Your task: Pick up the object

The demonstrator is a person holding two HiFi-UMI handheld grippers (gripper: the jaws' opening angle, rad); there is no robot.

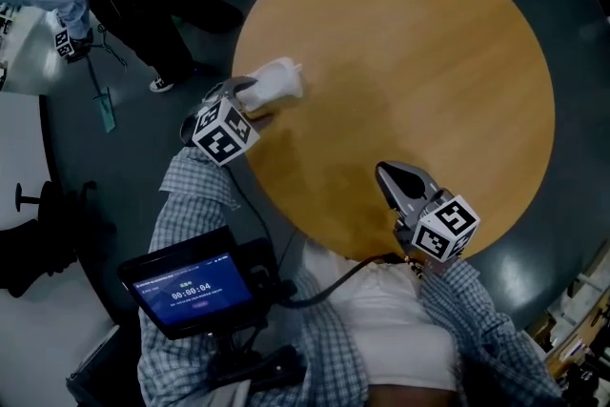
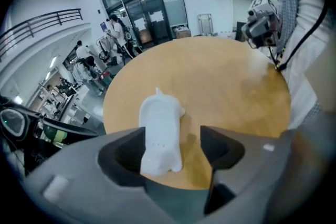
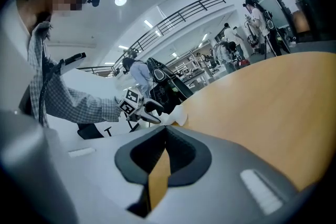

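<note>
We cannot tell what the white object (image 2: 160, 128) is. In the left gripper view its near end sinks behind the gripper's grey body, and in the head view the jaws cover its left part. It lies flat on the round table (image 1: 429, 62), close to the rim on the person's left, and its length runs inward from the edge.

The left gripper (image 2: 172, 136) points steeply down over that rim with its jaws apart and the object between them. The object sits hard against the left jaw. We cannot tell whether the two touch, and a clear strip of tabletop separates it from the right jaw. Neither pad presses on it.

The right gripper (image 3: 165, 134) hangs low over the near rim, well apart from the object. Its jaws are together, their tips meet and nothing is between them. The hands behind both marker cubes are largely hidden under checked sleeves (image 1: 195, 195).

The object is smooth, matt white plastic, long and rounded, with a small nub at its far end and a side lobe. The tabletop is pale wood grain with a dull sheen, and the jaws are dark, angular and hollowed. A small screen (image 1: 186, 286) at the person's chest glows blue, and its print is too small to read
</note>
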